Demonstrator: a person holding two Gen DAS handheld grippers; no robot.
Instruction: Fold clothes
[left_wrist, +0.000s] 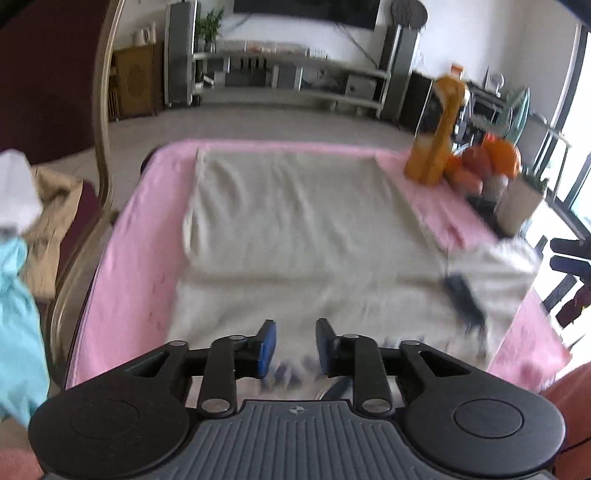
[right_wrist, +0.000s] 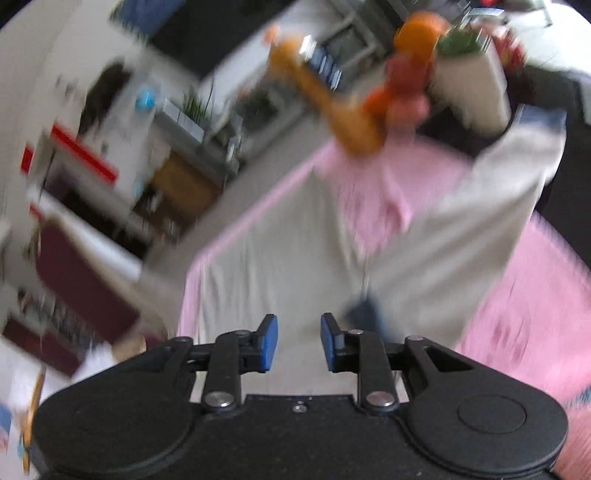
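From my left wrist view, the left gripper (left_wrist: 295, 349) sits at the bottom centre with its blue pads parted and nothing between them — the jaws are apart, holding no cloth. Beyond it, filling the middle of the frame, the cream garment (left_wrist: 295, 221) lies spread on the pink-covered table (left_wrist: 122, 266), with a fold line running across it lower down, so the upper part looks doubled over. Its dark neck tag (left_wrist: 463, 295) shows at the lower right of the cloth.

At the upper right of the frame I see a tall orange bottle (left_wrist: 439, 136) standing on the table's far corner. Just beside it is a cluster of orange and red fruit (left_wrist: 484, 162); whether a bowl carries it I cannot tell through the blur. Next to that stands a pale square planter (left_wrist: 519, 201) with a bit of green in its top. At the left edge a chair (left_wrist: 101, 122) holds a heap of other clothes (left_wrist: 48, 214) — tan, white and light blue.

In my right wrist view, tilted and heavily blurred, the right gripper (right_wrist: 299, 343) is at the bottom centre, pads likewise parted with nothing clamped. The garment runs up the middle, one sleeve (right_wrist: 517, 192) reaching toward the upper right over the pink cover. The bottle, fruit and planter sit along the top of the frame.
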